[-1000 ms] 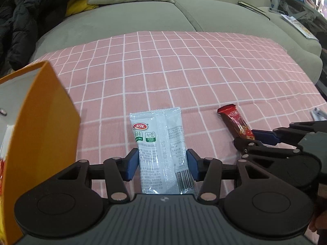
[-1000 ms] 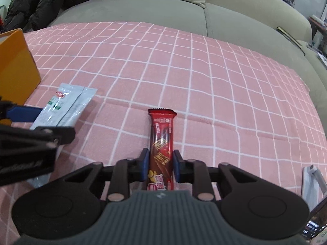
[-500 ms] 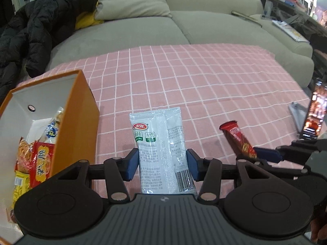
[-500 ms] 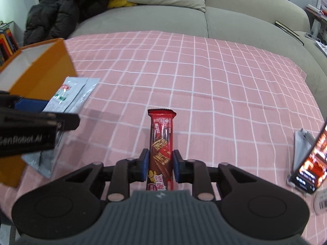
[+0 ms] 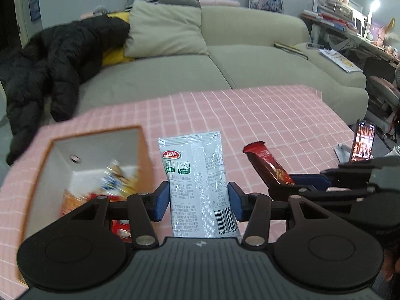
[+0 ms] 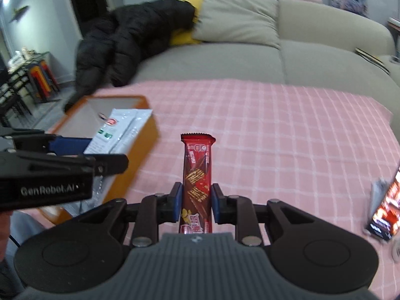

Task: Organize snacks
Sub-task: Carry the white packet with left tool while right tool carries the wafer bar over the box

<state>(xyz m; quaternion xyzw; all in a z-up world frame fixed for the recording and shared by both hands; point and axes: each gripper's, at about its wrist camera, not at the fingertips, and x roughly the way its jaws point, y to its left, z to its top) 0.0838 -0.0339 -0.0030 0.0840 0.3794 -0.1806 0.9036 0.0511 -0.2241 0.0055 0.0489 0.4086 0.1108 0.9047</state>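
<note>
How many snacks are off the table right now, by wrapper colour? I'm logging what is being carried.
White packet, in the left hand-held gripper: 1
Red bar, in the right hand-held gripper: 1
Total: 2

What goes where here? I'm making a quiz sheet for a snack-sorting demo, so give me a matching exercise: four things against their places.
Things:
1. white packet
2. red wafer bar
3. orange box
4. black jacket

Places:
A. lying on the sofa
B. in the right claw
C. on the pink checked cloth, snacks inside
D. in the left claw

Pairs: 1-D, 2-B, 3-C, 4-A
</note>
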